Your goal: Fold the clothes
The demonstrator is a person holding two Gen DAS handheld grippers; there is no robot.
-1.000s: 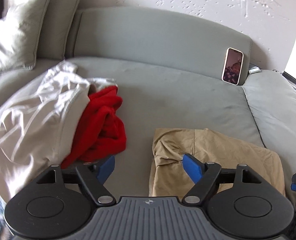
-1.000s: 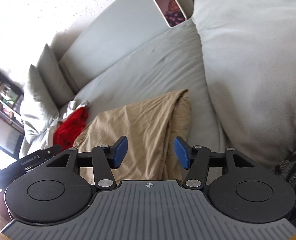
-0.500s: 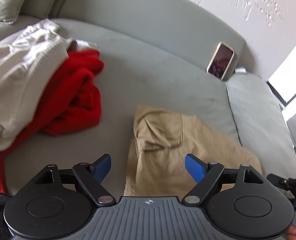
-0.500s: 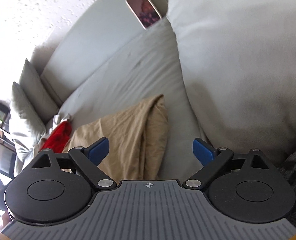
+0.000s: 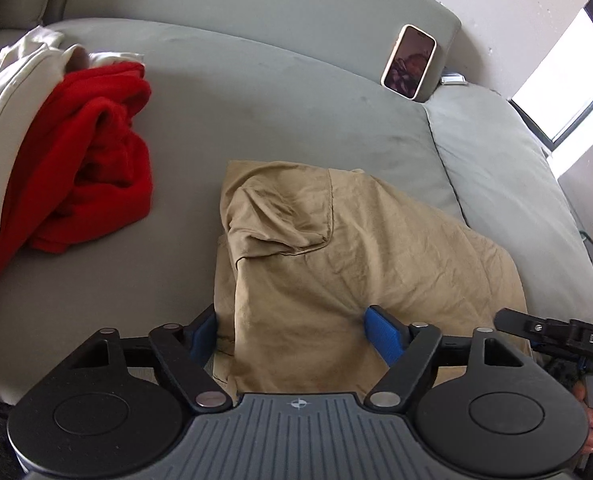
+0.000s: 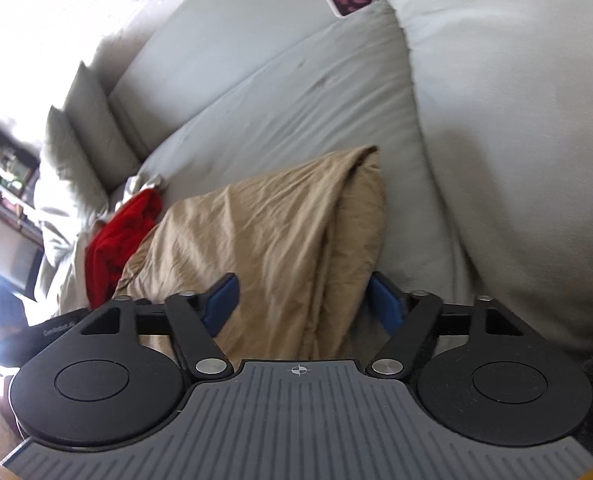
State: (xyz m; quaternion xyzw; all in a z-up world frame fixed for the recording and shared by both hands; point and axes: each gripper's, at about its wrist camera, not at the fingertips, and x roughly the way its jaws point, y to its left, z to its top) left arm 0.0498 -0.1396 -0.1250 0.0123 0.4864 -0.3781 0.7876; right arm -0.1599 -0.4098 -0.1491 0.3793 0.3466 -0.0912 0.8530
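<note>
A tan garment (image 5: 336, 248) lies partly folded on the grey sofa seat (image 5: 280, 120), at the seat's front edge and towards its right end, its right side just short of the seam with the adjoining seat cushion (image 5: 508, 168). A flap with a stitched hem is turned over on its upper left part (the cloth is creased throughout). The left gripper (image 5: 292, 332) is spread wide and grasps nothing; its two blue pads straddle the garment's near left portion, the left pad at the cloth's left border and the right pad resting over the cloth. The right gripper (image 6: 302, 304) is likewise spread and grasps nothing, its blue pads set either side of the garment's near right fold; whether either pad touches the cloth cannot be told. A red garment (image 5: 92, 152) lies crumpled towards the left end of the seat, well apart from the tan one, with a cream-white garment (image 5: 4, 92) heaped against it at the far left edge. A phone in a pale case (image 5: 408, 62) leans upright against the backrest at the seat's rear right corner, screen lit. Two grey throw pillows (image 6: 84, 140) stand at the far left end in the right wrist view. Fingertips of the person's hand (image 5: 592, 428) show at the lower right edge of the left wrist view.
</note>
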